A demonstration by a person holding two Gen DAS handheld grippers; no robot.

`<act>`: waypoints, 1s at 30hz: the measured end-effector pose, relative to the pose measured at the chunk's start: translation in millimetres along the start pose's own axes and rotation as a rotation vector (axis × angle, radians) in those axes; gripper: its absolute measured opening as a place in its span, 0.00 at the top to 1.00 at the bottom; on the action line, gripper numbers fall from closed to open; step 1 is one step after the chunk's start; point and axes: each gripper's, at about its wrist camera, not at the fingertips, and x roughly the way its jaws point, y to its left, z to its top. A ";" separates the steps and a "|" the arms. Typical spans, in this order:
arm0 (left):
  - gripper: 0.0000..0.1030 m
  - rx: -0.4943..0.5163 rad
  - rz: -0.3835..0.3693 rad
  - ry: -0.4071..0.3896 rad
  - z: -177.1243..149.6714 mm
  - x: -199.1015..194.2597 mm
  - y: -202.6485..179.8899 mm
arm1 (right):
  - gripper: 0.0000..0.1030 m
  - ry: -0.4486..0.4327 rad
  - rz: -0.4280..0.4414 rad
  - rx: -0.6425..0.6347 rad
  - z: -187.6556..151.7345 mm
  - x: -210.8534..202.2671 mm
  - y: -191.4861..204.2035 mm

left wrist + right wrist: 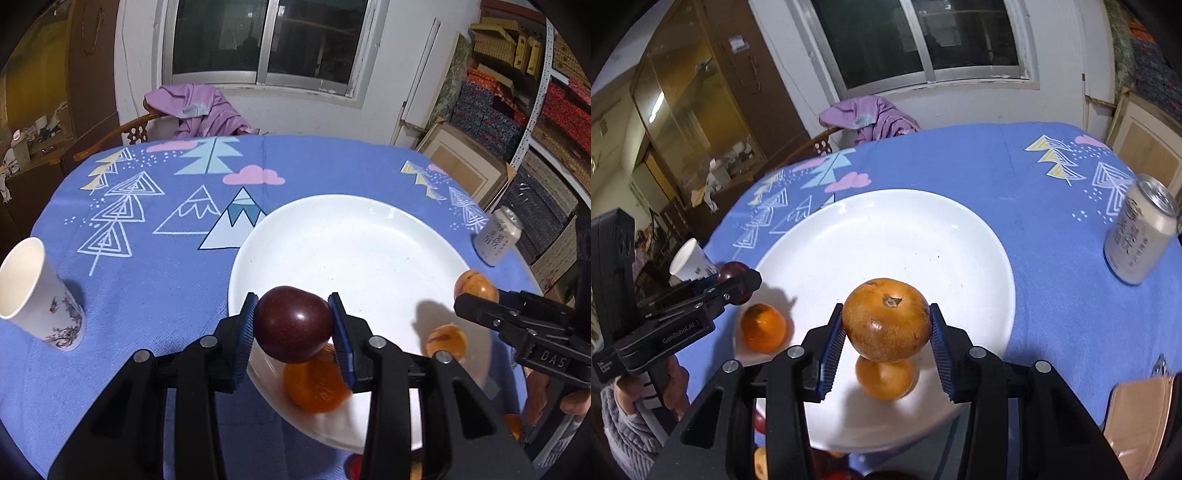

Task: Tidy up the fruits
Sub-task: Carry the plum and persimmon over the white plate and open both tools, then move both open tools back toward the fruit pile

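step: carrying fruit to the white plate [369, 221], two pieces at once.
left hand-held gripper [293, 325]: clamped on a dark red plum [293, 323], held above the plate's near rim.
right hand-held gripper [886, 332]: clamped on a brown-orange fruit [886, 319], over the plate.
already on plate: two orange fruits [764, 326].
next move: likely lower each clear of those, then part the jaws.

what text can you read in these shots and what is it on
"DAS": on the right gripper body, left wrist view.
"GenRoboAI" (last letters unsure): on the left gripper body, right wrist view.
Small white print at the rear of the left gripper: too small to read.
Can: dark vertical characters, blurred, not readable.
Cup: flower picture only, no text.
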 end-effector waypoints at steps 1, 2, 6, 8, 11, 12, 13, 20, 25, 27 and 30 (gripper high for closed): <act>0.63 -0.001 -0.003 0.011 -1.4 4.8 1.3 | 0.56 0.008 -0.004 -0.004 -0.4 3.2 0.7; 0.63 -0.001 -0.007 0.021 -1.8 8.9 2.0 | 0.56 0.015 -0.004 -0.003 0.5 6.7 -0.4; 0.54 -0.007 -0.025 0.037 -1.5 18.5 3.8 | 0.55 0.057 0.027 0.061 1.6 19.1 -13.2; 0.47 -0.012 -0.040 0.036 -3.7 18.7 2.4 | 0.55 0.062 0.022 0.076 1.7 19.9 -16.0; 0.38 0.011 -0.041 0.028 -4.6 16.5 -3.5 | 0.46 0.056 0.018 0.088 2.2 18.9 -19.9; 0.34 0.016 -0.041 0.020 -4.6 14.8 -4.4 | 0.43 0.046 0.019 0.093 3.3 17.5 -20.7; 0.32 0.017 -0.043 0.016 -4.7 13.4 -5.2 | 0.38 0.036 0.017 0.093 4.1 15.4 -20.7; 0.28 -0.009 -0.056 -0.016 -5.4 -1.9 -0.1 | 0.36 -0.004 0.026 0.094 9.8 -0.3 -21.9; 0.21 -0.037 -0.039 -0.086 -2.4 -36.1 8.5 | 0.33 -0.063 0.060 0.107 11.3 -32.2 -11.6; 0.19 -0.051 -0.027 -0.106 -4.1 -50.2 11.1 | 0.31 -0.077 0.067 0.096 5.7 -46.4 -4.2; 0.19 -0.058 -0.024 -0.112 -15.9 -70.9 10.4 | 0.27 -0.091 0.085 0.061 -14.6 -68.7 7.9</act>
